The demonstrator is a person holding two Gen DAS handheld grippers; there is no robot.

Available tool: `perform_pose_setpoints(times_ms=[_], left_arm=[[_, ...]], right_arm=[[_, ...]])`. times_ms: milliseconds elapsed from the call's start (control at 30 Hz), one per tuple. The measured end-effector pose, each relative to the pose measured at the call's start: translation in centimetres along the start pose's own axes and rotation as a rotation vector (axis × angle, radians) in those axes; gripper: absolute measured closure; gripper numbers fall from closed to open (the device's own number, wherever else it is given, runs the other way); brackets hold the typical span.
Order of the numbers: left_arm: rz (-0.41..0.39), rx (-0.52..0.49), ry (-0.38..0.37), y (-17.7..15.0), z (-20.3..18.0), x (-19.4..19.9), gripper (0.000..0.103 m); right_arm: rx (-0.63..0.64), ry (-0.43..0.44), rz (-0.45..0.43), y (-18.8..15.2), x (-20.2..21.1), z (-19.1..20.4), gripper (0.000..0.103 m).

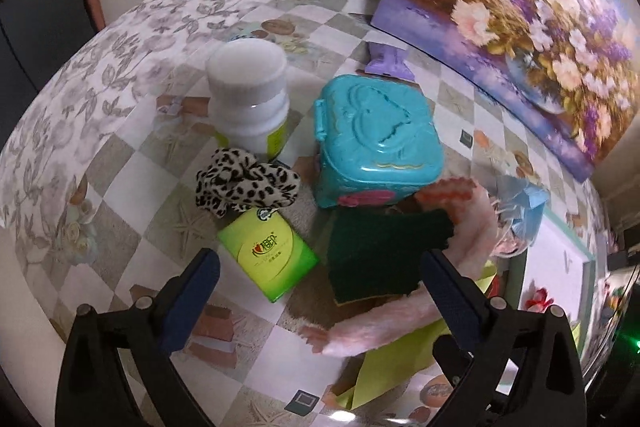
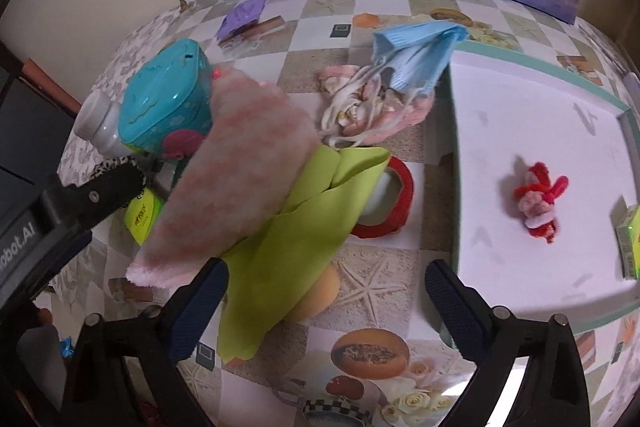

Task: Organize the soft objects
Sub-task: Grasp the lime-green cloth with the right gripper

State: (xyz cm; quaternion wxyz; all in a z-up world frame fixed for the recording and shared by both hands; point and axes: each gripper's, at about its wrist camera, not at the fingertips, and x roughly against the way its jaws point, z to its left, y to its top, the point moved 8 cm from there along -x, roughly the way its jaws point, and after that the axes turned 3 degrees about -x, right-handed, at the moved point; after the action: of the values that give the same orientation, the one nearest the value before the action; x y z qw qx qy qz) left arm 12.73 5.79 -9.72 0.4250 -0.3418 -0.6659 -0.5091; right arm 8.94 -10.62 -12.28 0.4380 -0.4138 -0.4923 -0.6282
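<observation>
Crowding teal box [image 1: 376, 143]: bottle [image 1: 250, 103], scrunchie [image 1: 246, 183]

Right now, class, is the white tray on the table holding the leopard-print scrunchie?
No. The leopard-print scrunchie lies on the tablecloth beside the white bottle, while the white tray holds a red plush toy.

Both wrist views look down, close — sharing the teal box [image 1: 376, 143] [image 2: 168, 103].

Both grippers, left gripper [image 1: 320, 267] and right gripper [image 2: 326, 279]: black frames, silver screws, textured navy finger pads
</observation>
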Motion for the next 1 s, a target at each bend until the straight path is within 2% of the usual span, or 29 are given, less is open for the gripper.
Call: perform_pose_setpoints(times_ms=[133, 267, 467, 500, 567, 600, 633, 1000], left_arm=[[0.032, -0.023, 0.041, -0.4, 0.3, -0.6, 0.002], [0.051, -0.003, 0.036, -0.6, 0.7, -0.9, 0.002], [0.058, -0.008, 0.042, -0.8, 0.7, -1.1, 0.002], [0.060, -0.008, 0.041, -0.8, 0.7, -1.2, 0.002], [0.062, -0.010, 0.041, -0.9, 0.7, -1.2, 0.002], [0.063, -0.010, 0.040, -0.9, 0.7, -1.2, 0.002], [0.064, -0.011, 0.039, -0.9, 0.6, -1.3, 0.002], [0.058, 0.015, 0.014, -0.7, 0.7, -0.8, 0.002]], right_arm=[[0.028, 0.014, 0.004, -0.3, -0.7, 0.9, 0.008], [0.078, 0.015, -0.010, -0.2, -1.0, 2.1, 0.010], [0.130, -0.012, 0.014, -0.8, -2.4, 2.6, 0.019], [0.135, -0.021, 0.021, -0.9, -2.7, 2.5, 0.022], [0.140, -0.034, 0.029, -1.0, -3.2, 2.4, 0.033], [0.135, -0.028, 0.029, -1.0, -3.3, 2.3, 0.043], [0.126, -0.017, 0.026, -0.9, -3.2, 2.2, 0.047], [0.062, 0.094, -0.001, 0.4, -1.6, 1.4, 0.070]])
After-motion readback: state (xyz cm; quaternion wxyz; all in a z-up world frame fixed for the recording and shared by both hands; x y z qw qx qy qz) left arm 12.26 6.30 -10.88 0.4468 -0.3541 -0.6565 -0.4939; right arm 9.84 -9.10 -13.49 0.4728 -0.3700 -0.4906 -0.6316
